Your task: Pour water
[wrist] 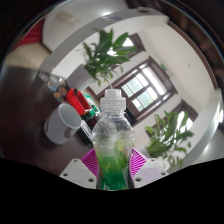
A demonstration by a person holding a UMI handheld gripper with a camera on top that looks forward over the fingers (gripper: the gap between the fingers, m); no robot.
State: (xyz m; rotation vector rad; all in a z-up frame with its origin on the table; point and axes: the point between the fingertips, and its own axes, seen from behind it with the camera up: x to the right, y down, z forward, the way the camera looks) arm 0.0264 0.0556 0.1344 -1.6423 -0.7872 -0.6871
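Observation:
A clear plastic bottle (112, 140) with a white cap and green liquid in its lower part stands upright between my fingers. My gripper (113, 165) is shut on it, and both magenta pads (91, 161) press against its sides. The whole view is tilted. Left of the bottle, at about its shoulder height, is a white cup (67, 118).
A red object (76, 99) lies just beyond the cup. Green leafy plants (110, 52) rise behind the bottle, and another plant (168, 136) stands at the right. A window (142, 92) with a dark frame is in the far wall.

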